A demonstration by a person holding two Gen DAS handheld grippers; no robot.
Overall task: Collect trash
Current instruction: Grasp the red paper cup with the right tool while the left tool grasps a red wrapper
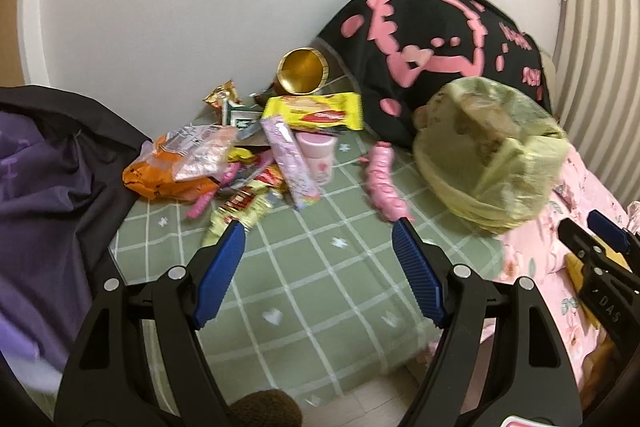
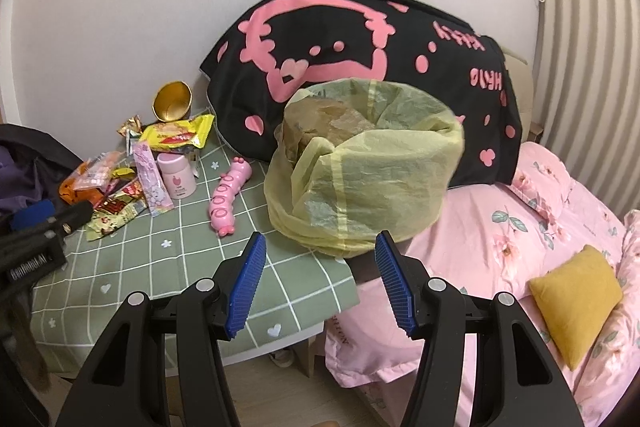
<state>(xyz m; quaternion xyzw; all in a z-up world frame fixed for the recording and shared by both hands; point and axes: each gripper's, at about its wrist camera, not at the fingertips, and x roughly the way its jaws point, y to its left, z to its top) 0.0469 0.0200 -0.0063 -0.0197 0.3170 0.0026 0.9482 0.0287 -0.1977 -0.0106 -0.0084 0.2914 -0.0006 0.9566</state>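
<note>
here both tongs (image 1: 320, 231) (image 2: 318, 245) gape — bin (image 2: 360, 167) overhangs the cloth's (image 2: 192, 267) edge.

Lined bin (image 2: 360, 183) on the counter (image 2: 172, 267) edge, toy caterpillar (image 2: 231, 198) just left of it, wrapper pile (image 2: 132, 171) farther left, pillow (image 2: 360, 67) behind the bin, bed (image 2: 520, 227) to its right.

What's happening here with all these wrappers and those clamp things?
A person is tidying trash off a bed with a handheld tool in each hand. Both the left tool and the right tool are open and hold nothing. Wrappers lie heaped on the green checked cloth near the wall, and a bin lined with a yellow bag stands beside them. Nothing is being picked up yet.
</note>
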